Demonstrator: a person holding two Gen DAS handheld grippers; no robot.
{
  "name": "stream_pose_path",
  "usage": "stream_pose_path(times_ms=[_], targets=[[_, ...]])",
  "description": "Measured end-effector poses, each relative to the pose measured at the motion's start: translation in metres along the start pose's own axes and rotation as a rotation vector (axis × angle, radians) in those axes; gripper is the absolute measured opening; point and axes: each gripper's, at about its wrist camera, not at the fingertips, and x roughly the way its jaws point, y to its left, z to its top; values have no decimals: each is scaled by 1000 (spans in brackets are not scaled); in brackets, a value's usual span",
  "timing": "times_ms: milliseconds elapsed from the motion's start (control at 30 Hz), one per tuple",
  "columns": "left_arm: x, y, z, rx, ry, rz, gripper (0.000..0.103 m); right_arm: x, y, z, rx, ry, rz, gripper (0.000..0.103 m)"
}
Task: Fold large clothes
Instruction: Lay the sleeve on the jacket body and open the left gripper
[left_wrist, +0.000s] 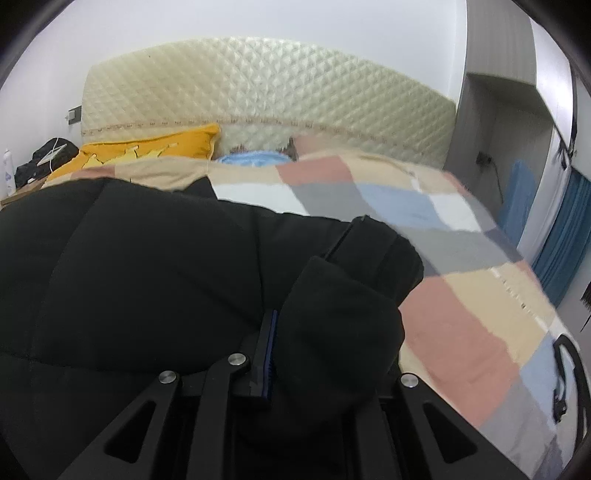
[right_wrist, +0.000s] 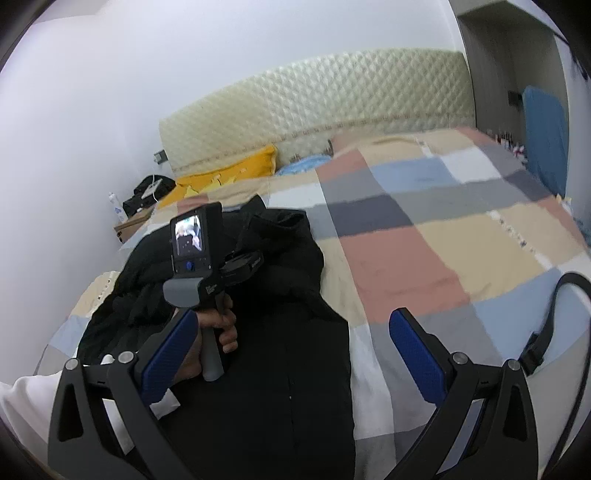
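Note:
A large black padded jacket (left_wrist: 140, 266) lies on the bed's checked quilt (left_wrist: 461, 295). My left gripper (left_wrist: 295, 347) is shut on a bunched fold of the jacket, likely a sleeve (left_wrist: 340, 325), which hides the right finger; only the left blue pad (left_wrist: 269, 354) shows. In the right wrist view the jacket (right_wrist: 258, 369) lies below and left of centre, with the left gripper's handle and screen (right_wrist: 195, 251) held over it. My right gripper (right_wrist: 293, 354) is open and empty above the jacket's lower edge.
A cream quilted headboard (left_wrist: 277, 92) stands at the back with a yellow pillow (left_wrist: 155, 147) and blue cloth (left_wrist: 255, 160). A nightstand with a bottle (right_wrist: 116, 210) is on the left. A black strap (right_wrist: 554, 314) lies on the quilt's right. Blue curtains (left_wrist: 561, 229) hang on the right.

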Motion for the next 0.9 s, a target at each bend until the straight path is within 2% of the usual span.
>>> stream_pose_path(times_ms=[233, 333, 467, 533, 633, 733, 900], targets=[[7, -14, -2, 67, 38, 46, 20, 6, 0, -3, 22, 33, 4, 103], [-4, -12, -1, 35, 23, 42, 22, -5, 3, 0, 17, 17, -10, 103], [-22, -6, 5, -41, 66, 24, 24, -21, 3, 1, 39, 4, -21, 103], [-35, -5, 7, -57, 86, 25, 33, -33, 4, 1, 49, -11, -15, 103], [-58, -8, 6, -50, 109, 34, 70, -48, 9, 3, 45, -30, -15, 103], [-91, -10, 7, -29, 70, 65, 81, -69, 15, 7, 38, -62, -7, 103], [-155, -7, 18, -38, 46, 55, 81, -102, 29, 10, 3, -101, 4, 103]])
